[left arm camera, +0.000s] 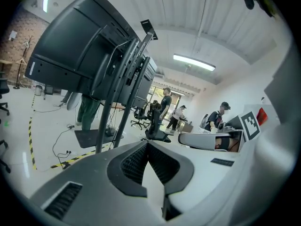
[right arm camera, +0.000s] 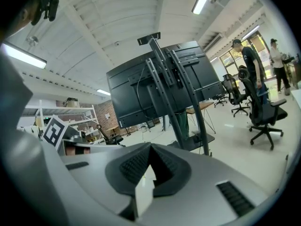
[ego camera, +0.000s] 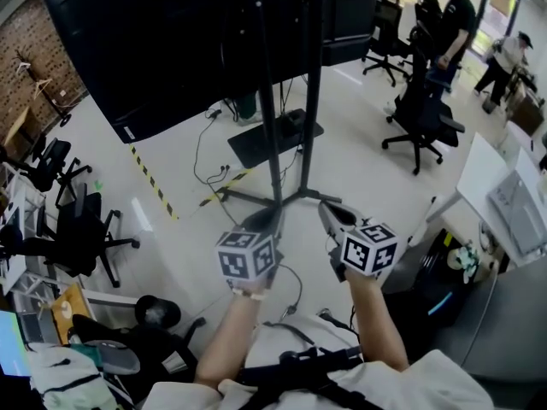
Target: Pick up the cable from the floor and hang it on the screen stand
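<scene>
Both grippers closed and empty, facing the screen stand.
Left gripper point(ego camera: 267, 222) and right gripper point(ego camera: 330, 215) have their jaws pressed together on nothing. The cable point(ego camera: 197, 148) lies on the floor beside the screen stand point(ego camera: 272, 143). The screen's white corner label point(ego camera: 128, 132) is too small to read.

Stand poles point(ego camera: 271, 126) block ahead; floor point(ego camera: 359, 135) beside seems open.

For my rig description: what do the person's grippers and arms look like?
The left gripper and the right gripper each have a smooth light grey body, black ribbed pads and a white cube with black square markers. The forearms are bare; the pale top is crossed by black straps.
</scene>
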`<action>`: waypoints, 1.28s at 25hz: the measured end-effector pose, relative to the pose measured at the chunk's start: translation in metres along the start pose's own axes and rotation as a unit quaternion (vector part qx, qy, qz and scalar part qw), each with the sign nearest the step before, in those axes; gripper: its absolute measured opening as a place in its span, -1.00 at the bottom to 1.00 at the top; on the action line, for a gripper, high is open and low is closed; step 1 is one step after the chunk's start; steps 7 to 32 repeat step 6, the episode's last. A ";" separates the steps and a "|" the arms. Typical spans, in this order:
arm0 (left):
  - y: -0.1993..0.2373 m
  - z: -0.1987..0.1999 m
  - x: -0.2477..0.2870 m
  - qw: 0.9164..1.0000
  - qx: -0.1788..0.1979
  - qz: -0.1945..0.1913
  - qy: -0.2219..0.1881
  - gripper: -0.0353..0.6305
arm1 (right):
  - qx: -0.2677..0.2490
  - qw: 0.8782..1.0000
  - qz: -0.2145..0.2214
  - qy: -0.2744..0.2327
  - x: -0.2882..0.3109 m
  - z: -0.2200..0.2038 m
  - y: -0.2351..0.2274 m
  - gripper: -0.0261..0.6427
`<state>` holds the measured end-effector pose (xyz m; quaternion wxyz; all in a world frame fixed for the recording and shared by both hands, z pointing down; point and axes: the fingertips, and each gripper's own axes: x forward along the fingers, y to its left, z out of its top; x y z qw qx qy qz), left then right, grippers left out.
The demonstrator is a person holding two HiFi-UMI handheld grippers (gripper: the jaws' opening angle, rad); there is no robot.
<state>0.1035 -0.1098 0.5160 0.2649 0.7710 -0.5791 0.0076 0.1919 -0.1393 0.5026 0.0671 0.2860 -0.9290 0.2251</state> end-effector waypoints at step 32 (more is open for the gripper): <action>0.003 -0.003 0.004 1.000 -0.007 0.006 0.000 -0.89 | 0.003 1.000 -0.001 0.003 0.000 -0.003 -0.008 -0.91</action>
